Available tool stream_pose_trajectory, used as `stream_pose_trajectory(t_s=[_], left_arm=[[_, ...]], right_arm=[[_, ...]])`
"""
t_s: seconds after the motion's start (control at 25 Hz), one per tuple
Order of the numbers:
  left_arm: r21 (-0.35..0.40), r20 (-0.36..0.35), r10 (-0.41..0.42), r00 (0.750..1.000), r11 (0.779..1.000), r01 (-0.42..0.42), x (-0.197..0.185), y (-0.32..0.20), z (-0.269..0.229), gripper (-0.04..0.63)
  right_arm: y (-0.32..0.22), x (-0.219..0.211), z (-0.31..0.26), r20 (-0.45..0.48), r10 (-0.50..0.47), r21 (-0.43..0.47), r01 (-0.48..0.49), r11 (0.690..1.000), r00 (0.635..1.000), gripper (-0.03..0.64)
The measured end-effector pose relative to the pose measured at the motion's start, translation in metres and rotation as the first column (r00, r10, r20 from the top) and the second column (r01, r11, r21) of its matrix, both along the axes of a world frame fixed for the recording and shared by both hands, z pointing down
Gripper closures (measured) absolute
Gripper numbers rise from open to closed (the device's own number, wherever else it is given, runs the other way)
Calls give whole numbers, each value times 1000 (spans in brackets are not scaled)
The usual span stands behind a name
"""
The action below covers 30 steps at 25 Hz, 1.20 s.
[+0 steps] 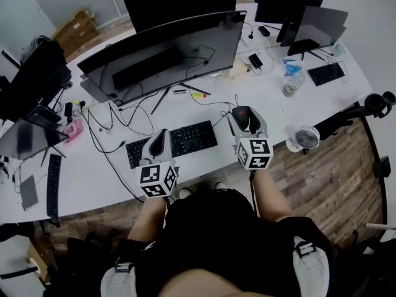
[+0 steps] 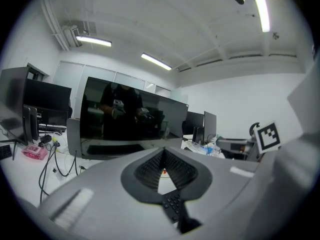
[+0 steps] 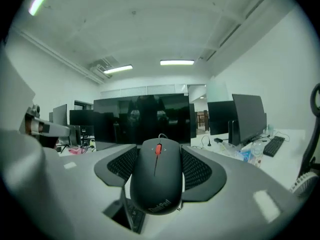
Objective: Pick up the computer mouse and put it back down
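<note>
Right tool (image 3: 159,154) clamped on smooth, matte-black domed mouse (image 3: 156,184), underside hidden. Left tool (image 2: 163,160): ribbed pads together, empty.

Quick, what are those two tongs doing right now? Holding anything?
Left tongs: closed, nothing between them.
Right tongs: closed on the black computer mouse.
</note>
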<state>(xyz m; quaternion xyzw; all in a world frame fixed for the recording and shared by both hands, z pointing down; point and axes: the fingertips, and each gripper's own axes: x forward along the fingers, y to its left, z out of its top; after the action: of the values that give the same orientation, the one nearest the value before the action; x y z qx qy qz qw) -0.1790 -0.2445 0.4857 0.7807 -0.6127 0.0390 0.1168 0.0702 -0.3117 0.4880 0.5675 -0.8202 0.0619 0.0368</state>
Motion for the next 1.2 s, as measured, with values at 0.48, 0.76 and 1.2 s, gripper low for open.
stream_pose_trajectory(t_s=[0.48,0.76,1.2], left_arm=[[4,3,12,1000,1000,-12,5,-4,-2,541],[7,8,6,1000,1000,-6,3,-4,-3,541],[0,17,-28,999,1000,28,-6,-2,-2,541]], right_arm=[[34,21,-130,83,15,306,-40,951,996,351],[31,19,-125,94,4,292,-32,956,996,351],[3,14,-49,60,3,126,-11,992,998,350]])
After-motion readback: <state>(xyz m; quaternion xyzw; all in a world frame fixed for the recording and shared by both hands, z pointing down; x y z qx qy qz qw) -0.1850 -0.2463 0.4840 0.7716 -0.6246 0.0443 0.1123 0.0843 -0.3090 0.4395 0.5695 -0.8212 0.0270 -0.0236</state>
